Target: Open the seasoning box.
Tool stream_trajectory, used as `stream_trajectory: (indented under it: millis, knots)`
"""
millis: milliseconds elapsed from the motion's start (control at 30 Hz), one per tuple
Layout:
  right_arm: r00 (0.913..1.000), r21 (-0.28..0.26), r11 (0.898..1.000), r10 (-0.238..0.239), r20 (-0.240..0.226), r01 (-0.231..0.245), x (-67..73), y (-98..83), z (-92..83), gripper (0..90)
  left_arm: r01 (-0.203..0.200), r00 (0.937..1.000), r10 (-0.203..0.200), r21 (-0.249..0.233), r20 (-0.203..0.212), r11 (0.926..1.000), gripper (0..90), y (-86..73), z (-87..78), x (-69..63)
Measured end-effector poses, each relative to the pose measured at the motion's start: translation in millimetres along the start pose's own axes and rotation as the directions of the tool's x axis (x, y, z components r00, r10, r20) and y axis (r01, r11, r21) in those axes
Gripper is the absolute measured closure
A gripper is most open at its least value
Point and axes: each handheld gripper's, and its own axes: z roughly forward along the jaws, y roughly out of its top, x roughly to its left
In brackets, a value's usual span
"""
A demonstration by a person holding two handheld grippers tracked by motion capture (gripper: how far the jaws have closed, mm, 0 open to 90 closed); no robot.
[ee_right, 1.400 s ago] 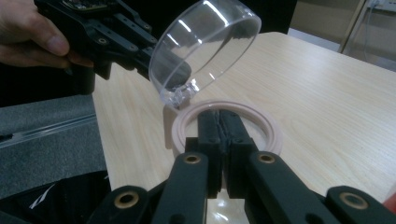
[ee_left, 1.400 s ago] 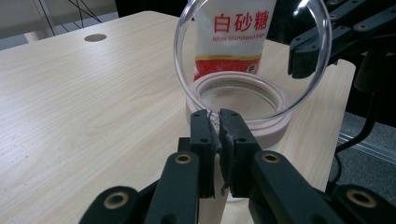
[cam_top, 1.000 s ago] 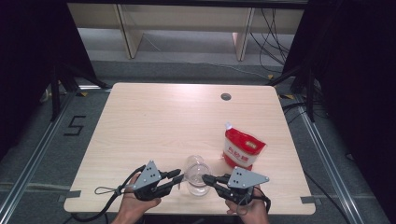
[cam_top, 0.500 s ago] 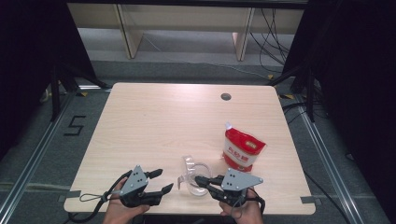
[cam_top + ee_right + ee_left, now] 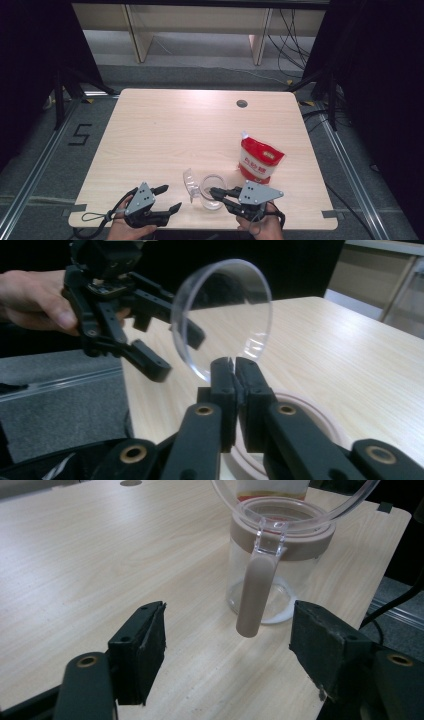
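Note:
A clear glass jar point(image 5: 213, 201) with a beige rim point(image 5: 306, 408) stands near the table's front edge. Its clear round lid point(image 5: 189, 183) is flipped up on the side of the beige handle point(image 5: 254, 596). My right gripper point(image 5: 213, 191) reaches across the jar's mouth from the right. In the right gripper view it point(image 5: 234, 365) is shut, tips at the foot of the lid point(image 5: 220, 315); nothing shows between the jaws. My left gripper point(image 5: 171, 197) is open left of the jar, apart from it. In the left gripper view it point(image 5: 227, 647) faces the handle.
A red and white pouch point(image 5: 260, 159) stands upright just right of and behind the jar. The light wooden table point(image 5: 165, 130) has a small round hole point(image 5: 242, 104) near its far edge. Dark floor and metal rails surround the table.
My left gripper has drawn back from the jar, toward the table's front left. The jar's lid now stands up. The right gripper has stayed at the jar.

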Motion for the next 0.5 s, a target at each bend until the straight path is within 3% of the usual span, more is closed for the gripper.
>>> stream_trajectory:
  millis: [100, 200, 300, 333, 367, 500]
  knots:
    - [0.9992, -0.003, 1.0, -0.014, 0.039, 0.014, -4.5, -3.1, -8.5, 81.6, 0.018, 0.9998, -0.018, 0.006, -0.011, 0.9998, 25.1, -1.6, 0.0, 0.1]
    - [0.9963, -0.008, 1.0, 0.007, 0.085, -0.007, -14.9, -10.3, -26.3, 76.1, 0.026, 0.9993, -0.026, -0.001, -0.027, 0.9997, 19.4, -3.9, 0.7, 1.7]
    - [0.9937, -0.019, 1.0, 0.019, 0.11, -0.017, -18.8, -13.8, -33.4, 70.7, 0.025, 0.9992, -0.025, -0.002, -0.033, 0.9997, 17.0, -4.4, 0.0, 1.8]
    - [0.9883, -0.01, 0.999, 0.042, 0.147, -0.041, -21.2, -17.2, -42.3, 67.6, 0.03, 0.999, -0.03, 0.0, -0.034, 0.9996, 16.4, -4.7, -0.7, 1.2]
    - [0.9892, -0.017, 0.999, 0.033, 0.143, -0.031, -23.7, -18.8, -44.3, 65.4, 0.025, 0.9992, -0.025, 0.0, -0.032, 0.9997, 16.4, -5.0, -0.9, 1.2]
    - [0.9793, -0.01, 0.998, 0.067, 0.191, -0.066, -26.7, -24.8, -57.9, 61.0, 0.019, 0.9995, -0.019, -0.003, -0.023, 0.9998, 16.4, -5.9, -0.2, 0.7]
